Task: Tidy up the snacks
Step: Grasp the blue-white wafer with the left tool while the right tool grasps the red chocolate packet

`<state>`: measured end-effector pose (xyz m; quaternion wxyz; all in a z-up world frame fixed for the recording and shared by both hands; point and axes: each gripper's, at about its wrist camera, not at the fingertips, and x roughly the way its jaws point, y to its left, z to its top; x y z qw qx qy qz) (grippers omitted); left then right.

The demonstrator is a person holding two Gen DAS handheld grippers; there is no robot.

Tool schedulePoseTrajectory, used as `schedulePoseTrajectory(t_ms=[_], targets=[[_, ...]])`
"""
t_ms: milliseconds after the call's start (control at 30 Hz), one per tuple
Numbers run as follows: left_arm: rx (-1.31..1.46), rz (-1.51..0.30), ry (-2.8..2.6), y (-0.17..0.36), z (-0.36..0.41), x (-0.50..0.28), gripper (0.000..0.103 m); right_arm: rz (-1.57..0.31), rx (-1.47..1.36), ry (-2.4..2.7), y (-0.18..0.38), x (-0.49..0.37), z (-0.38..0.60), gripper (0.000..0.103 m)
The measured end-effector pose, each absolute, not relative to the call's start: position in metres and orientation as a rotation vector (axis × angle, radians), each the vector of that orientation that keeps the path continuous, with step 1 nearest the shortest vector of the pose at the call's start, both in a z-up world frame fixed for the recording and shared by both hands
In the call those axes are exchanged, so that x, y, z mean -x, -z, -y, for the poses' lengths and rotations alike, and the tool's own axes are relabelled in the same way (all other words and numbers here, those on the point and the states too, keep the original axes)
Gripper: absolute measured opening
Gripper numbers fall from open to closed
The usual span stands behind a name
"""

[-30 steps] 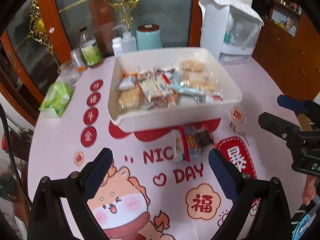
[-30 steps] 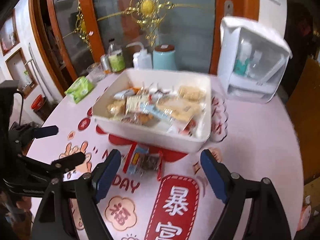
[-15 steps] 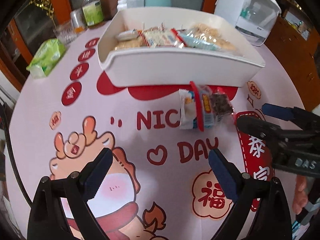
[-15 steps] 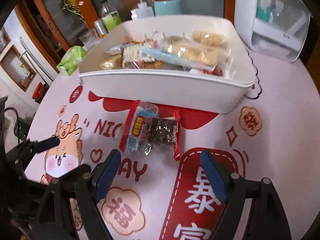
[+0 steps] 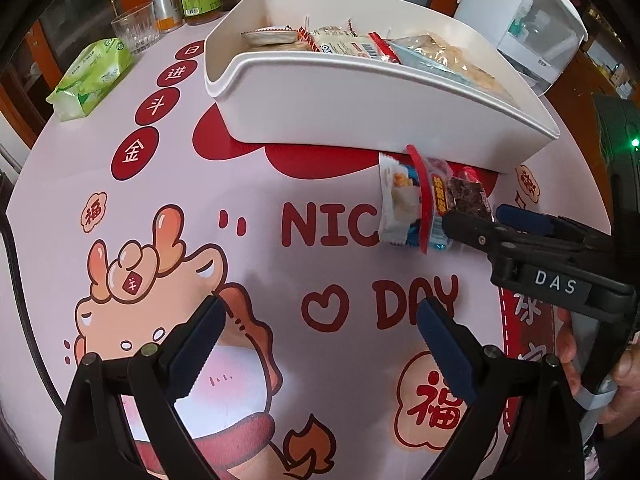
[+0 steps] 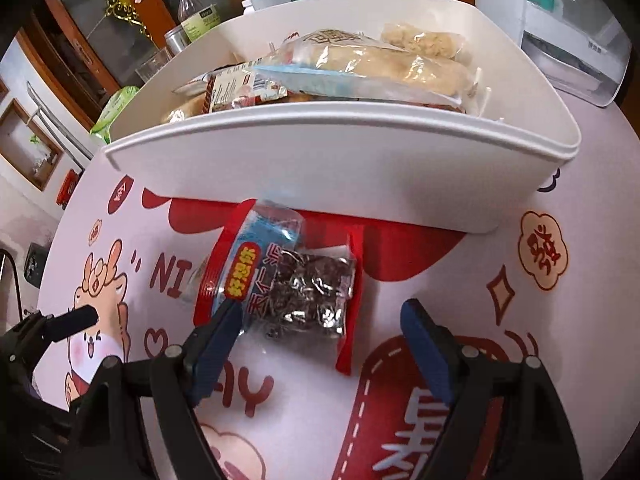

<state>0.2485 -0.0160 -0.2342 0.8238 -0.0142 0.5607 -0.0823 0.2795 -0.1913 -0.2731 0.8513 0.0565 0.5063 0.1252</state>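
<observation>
White bin (image 6: 320,176) mostly filled — two snack packets (image 6: 296,284) left outside; right gripper (image 6: 320,344) closing, nothing pinched (left gripper (image 5: 320,352) wide, empty).

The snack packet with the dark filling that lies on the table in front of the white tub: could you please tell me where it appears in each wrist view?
Left wrist view: the dark snack packet lies right of centre, at the tip of the right tool.
Right wrist view: it lies at centre, just beyond the closing tool's fingers, not yet gripped.
Shared landmark: the white tub directly behind it.
</observation>
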Motion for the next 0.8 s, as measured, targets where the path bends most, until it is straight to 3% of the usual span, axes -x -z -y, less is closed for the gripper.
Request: schedulePoseTrajectory(t_ms=[67, 100, 167, 800], targets=[[0.027, -1.194, 0.175, 0.235, 0.016, -0.25, 0.096, -1.045, -0.123, -0.29, 0.274, -0.28, 0.191, 0.069], [0.023, -1.196, 0.174, 0.236, 0.017, -0.251, 0.096, -1.043, -0.11, -0.297, 0.274, -0.281, 0.189, 0.056], [0.019, -1.198, 0.173, 0.237, 0.017, -0.253, 0.096, -1.033, -0.051, -0.283, 0.274, -0.281, 0.185, 0.048], [0.087, -1.194, 0.139, 0.232, 0.044, -0.323, 0.096, -1.039, -0.125, -0.203, 0.277, -0.256, 0.227, 0.047]])
